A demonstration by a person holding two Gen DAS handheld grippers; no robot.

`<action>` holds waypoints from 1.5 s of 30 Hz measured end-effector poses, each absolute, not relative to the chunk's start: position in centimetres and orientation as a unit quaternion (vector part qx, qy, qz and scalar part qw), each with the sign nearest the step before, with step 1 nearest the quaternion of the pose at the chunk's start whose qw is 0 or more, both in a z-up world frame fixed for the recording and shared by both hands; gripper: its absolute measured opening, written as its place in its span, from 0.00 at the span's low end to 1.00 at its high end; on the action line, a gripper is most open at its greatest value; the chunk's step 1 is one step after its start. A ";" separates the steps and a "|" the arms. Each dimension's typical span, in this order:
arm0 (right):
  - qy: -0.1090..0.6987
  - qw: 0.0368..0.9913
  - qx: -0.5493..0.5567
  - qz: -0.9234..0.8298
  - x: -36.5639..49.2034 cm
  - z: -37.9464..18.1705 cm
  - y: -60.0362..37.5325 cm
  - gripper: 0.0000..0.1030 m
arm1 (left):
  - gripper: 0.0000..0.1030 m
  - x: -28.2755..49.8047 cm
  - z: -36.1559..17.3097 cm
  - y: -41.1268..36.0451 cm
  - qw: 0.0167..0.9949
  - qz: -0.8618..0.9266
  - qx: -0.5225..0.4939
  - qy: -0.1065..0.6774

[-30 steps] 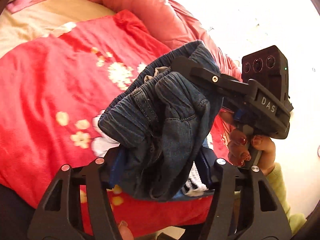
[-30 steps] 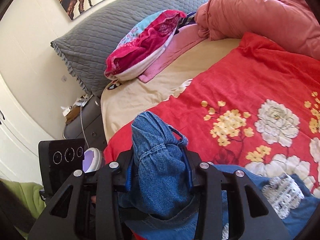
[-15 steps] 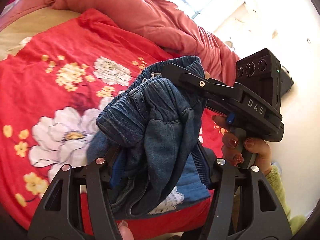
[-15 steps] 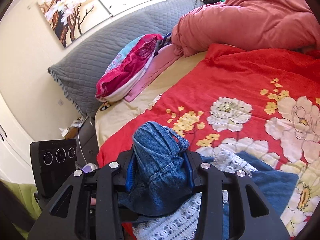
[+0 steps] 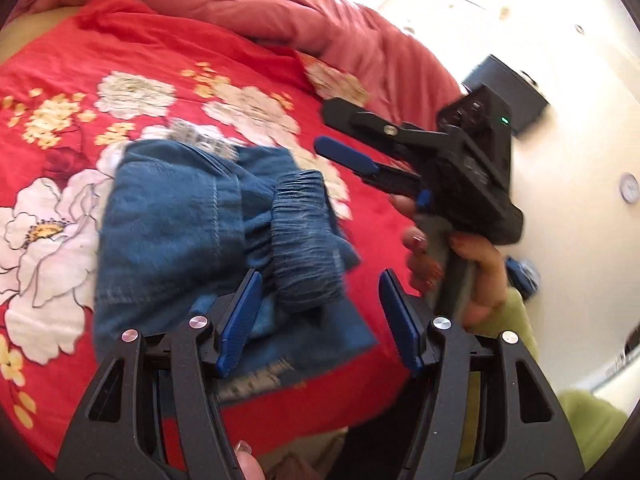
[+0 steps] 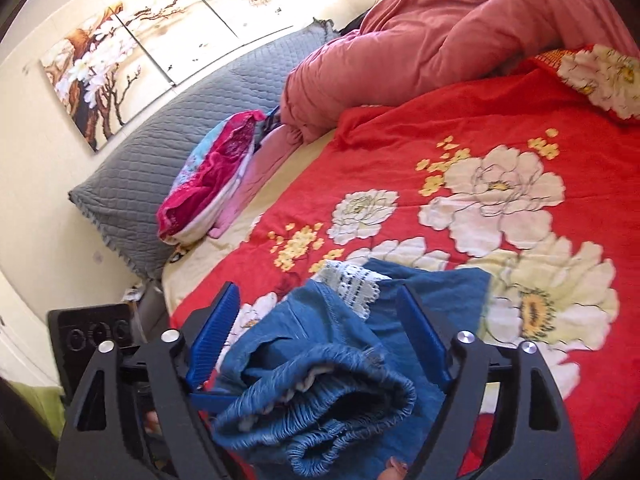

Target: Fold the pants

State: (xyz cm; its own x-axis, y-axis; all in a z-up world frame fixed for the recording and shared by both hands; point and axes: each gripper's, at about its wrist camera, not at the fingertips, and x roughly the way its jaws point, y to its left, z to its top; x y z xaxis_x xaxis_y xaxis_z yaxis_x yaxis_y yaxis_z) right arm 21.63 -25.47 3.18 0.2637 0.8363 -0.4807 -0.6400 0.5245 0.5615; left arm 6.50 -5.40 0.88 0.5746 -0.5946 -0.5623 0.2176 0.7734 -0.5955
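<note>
The blue denim pants (image 5: 188, 236) lie bunched on the red floral blanket (image 5: 80, 60), elastic waistband (image 5: 304, 240) toward me and white lace trim at the far edge. My left gripper (image 5: 320, 292) is open, its blue pads on either side of the waistband. My right gripper (image 6: 320, 316) is open over the same pants (image 6: 316, 396), with the gathered waistband lying between its pads. In the left wrist view the right gripper (image 5: 340, 136) hovers open just right of the pants.
A rumpled pink duvet (image 6: 440, 32) lies along the far side of the bed. A grey quilted headboard cushion (image 6: 180, 128) and a pink pillow (image 6: 212, 184) are at the head. A black box (image 5: 508, 96) stands by the white wall.
Both grippers were shut on the pants and holding them up. Now both have opened and the pants have dropped onto the blanket.
</note>
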 end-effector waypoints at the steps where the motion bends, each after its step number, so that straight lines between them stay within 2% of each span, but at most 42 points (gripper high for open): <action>1: 0.386 0.793 0.116 0.458 21.2 3.2 -25.5 0.80 | 0.51 6.3 1.1 -5.3 0.857 -0.238 -0.229 0.395; 5: 0.386 0.807 0.079 0.441 19.5 3.5 -24.6 0.81 | 0.51 5.5 2.9 -3.1 0.896 -0.174 -0.190 0.363; 9: 0.401 0.815 0.025 0.417 17.6 2.6 -23.2 0.86 | 0.51 6.8 1.7 -1.8 0.913 -0.069 -0.122 0.383; 13: 0.428 0.829 -0.073 0.351 16.3 0.4 -23.0 0.86 | 0.51 7.3 -0.5 -2.2 0.900 -0.078 -0.123 0.412; 16: 0.447 0.829 -0.054 0.332 16.3 -1.1 -24.8 0.89 | 0.53 7.0 -1.1 -3.3 0.898 -0.088 -0.106 0.419; 21: 0.448 0.830 -0.047 0.328 16.3 -2.0 -25.9 0.89 | 0.59 6.7 -2.2 -3.6 0.894 -0.085 -0.095 0.431; 25: 0.443 0.831 -0.052 0.332 16.2 -2.2 -25.6 0.89 | 0.59 6.5 -2.1 -3.5 0.893 -0.082 -0.097 0.431; 38: 0.372 0.847 0.011 0.379 14.9 2.5 -26.0 0.90 | 0.59 5.5 -1.1 -3.3 0.896 -0.086 -0.097 0.425; 42: 0.354 0.853 -0.017 0.383 15.4 4.7 -24.5 0.90 | 0.59 5.2 -1.4 -3.4 0.894 -0.090 -0.093 0.428; 45: 0.360 0.845 -0.066 0.390 16.5 5.7 -21.8 0.83 | 0.59 4.9 -1.6 -3.4 0.892 -0.092 -0.093 0.433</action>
